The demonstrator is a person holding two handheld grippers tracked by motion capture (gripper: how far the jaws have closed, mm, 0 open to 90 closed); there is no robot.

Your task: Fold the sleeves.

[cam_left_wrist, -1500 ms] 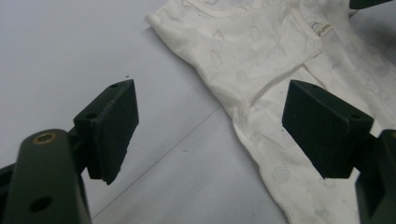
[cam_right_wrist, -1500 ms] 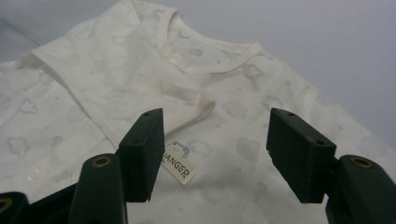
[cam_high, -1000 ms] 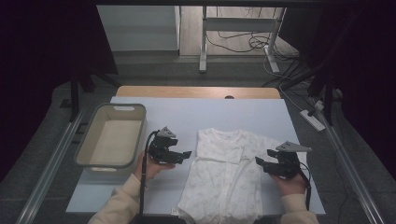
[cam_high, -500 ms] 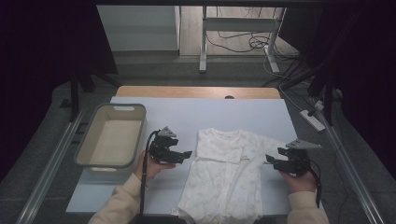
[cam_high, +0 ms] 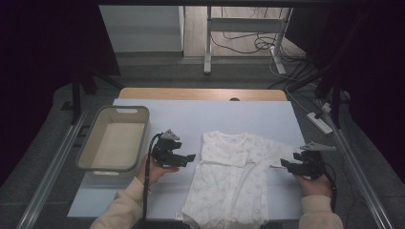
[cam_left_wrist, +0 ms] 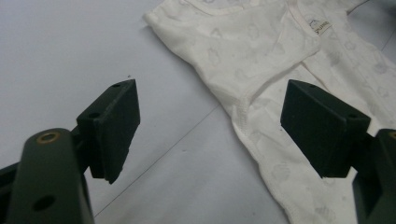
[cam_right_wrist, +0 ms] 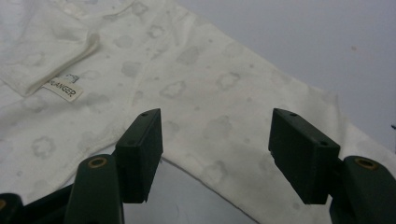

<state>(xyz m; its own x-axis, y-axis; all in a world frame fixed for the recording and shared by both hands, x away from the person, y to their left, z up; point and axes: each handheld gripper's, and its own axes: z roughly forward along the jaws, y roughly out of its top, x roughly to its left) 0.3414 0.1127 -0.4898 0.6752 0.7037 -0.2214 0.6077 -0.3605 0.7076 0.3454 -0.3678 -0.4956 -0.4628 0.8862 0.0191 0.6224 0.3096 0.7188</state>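
A white baby garment [cam_high: 234, 181] with a faint cloud print lies flat on the pale table [cam_high: 191, 119], one sleeve spread toward the right. My left gripper [cam_high: 192, 157] hovers just left of the garment, open, its jaws wide apart over bare table and the garment's edge [cam_left_wrist: 261, 51]. My right gripper [cam_high: 282, 163] is at the tip of the spread sleeve, open. In the right gripper view the sleeve cloth [cam_right_wrist: 196, 79] lies below and beyond the right gripper [cam_right_wrist: 215, 140], and neither pad presses on it. A small label [cam_right_wrist: 63, 88] shows near the neckline.
A beige plastic basket [cam_high: 119, 109] stands at the table's left, close behind my left hand. A wooden strip [cam_high: 200, 94] runs along the table's far edge. Beyond it are a metal stand and cables on the floor.
My right gripper has drawn to the right, from over the garment's body out to the sleeve's end. The left gripper has stayed where it was.
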